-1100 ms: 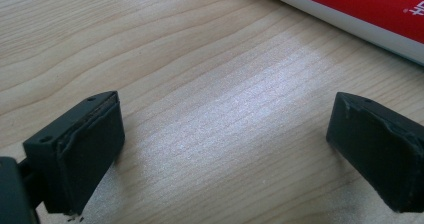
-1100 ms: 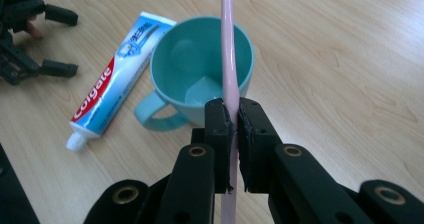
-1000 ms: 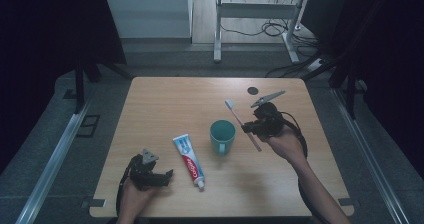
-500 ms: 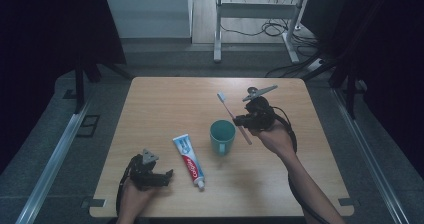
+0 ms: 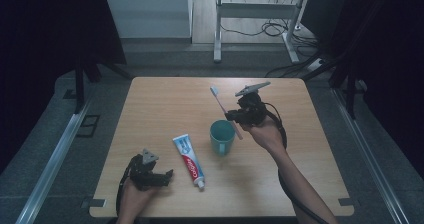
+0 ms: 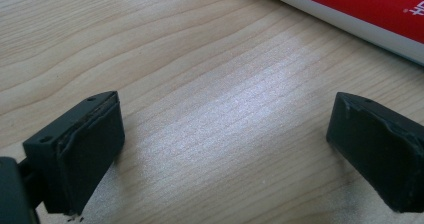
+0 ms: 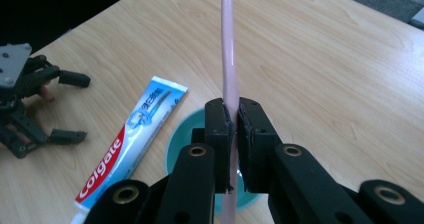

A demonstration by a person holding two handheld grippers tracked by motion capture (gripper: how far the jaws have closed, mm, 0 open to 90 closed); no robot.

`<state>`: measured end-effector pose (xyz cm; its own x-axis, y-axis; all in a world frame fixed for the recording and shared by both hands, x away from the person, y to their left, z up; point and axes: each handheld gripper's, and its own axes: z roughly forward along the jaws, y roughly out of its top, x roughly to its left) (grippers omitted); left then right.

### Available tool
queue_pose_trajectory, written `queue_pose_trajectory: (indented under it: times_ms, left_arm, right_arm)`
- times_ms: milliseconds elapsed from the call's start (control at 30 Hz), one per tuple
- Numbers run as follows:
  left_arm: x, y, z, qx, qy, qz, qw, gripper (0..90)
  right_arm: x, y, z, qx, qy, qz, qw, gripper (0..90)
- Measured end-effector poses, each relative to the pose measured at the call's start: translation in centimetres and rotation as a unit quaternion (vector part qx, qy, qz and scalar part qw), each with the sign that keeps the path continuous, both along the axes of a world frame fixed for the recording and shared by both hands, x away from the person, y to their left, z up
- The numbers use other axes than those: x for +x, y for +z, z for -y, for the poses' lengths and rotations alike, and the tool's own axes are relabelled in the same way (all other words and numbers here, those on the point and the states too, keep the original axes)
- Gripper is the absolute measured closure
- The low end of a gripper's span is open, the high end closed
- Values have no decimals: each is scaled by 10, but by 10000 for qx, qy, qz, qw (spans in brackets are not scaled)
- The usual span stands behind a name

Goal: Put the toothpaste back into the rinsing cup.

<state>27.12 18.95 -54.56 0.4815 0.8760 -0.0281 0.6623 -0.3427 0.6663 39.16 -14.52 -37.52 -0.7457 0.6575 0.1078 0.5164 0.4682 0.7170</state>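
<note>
Right claw [image 5: 235, 118], clamped on toothbrush [image 5: 226, 111], has shifted left to above cup [image 5: 221, 137]; left claw [image 5: 167, 178] rests released on table [image 5: 165, 104].

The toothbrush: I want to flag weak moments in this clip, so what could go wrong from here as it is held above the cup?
1. The right gripper pinches only the thin pink toothbrush handle, so it might pivot or slip between the pads.
2. The brush's lower end hangs at the rim of the teal cup; a careless descent could hit the rim and tip the cup.
3. The toothpaste tube lies close beside the cup and could be nudged.
</note>
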Motion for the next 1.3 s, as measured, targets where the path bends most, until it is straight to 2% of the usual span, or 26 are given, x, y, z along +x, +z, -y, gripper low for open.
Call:
queue_pose_trajectory:
  times_ms: [233,600,1300]
  left_arm:
    - [0,0,0,0,-4,0,10000,20]
    - [0,0,0,8,-12,-2,10000,19]
    - [0,0,0,-9,-7,-7,10000,19]
  right_arm:
    - [4,1,-9,86,8,115,9999,834]
    - [8,-6,-19,185,24,278,9994,834]
    - [10,-32,-26,246,28,336,9991,834]
